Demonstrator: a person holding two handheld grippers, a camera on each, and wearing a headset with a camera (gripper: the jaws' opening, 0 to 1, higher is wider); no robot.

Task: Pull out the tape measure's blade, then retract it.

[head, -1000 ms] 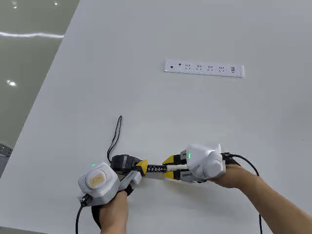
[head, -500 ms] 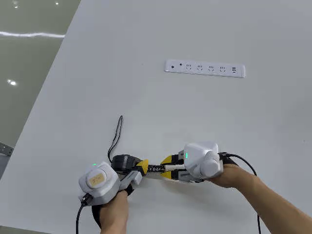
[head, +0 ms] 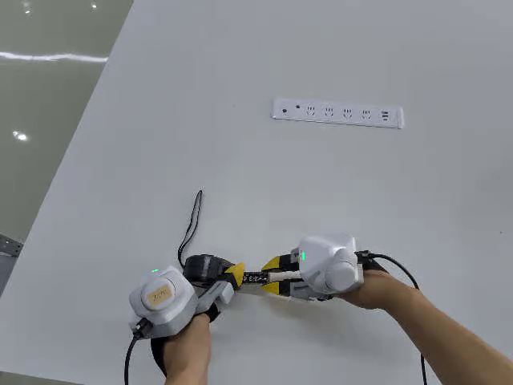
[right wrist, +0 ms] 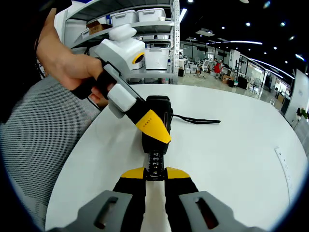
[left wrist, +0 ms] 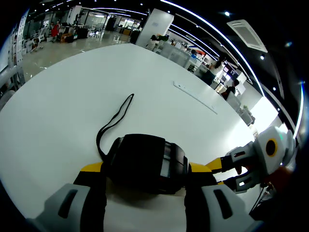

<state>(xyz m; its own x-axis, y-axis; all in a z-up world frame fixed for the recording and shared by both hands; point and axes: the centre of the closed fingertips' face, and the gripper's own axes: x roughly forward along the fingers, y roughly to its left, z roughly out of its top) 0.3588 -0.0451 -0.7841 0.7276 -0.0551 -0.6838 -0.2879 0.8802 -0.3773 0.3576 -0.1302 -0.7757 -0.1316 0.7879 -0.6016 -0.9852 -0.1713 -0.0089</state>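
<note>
Slippage is looming: right gripper (right wrist: 155, 175) is pinching the blade (head: 253, 277), left gripper (left wrist: 145, 169) is clamping the tape measure (right wrist: 158, 108) (weak pinch risking snap-back).

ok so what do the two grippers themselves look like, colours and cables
The left gripper and right gripper both have light grey-white moulded housings, black grips and yellow-tipped jaws. The left one carries a round tan label on top. Each shows a small green light and trails a black cable.
</note>
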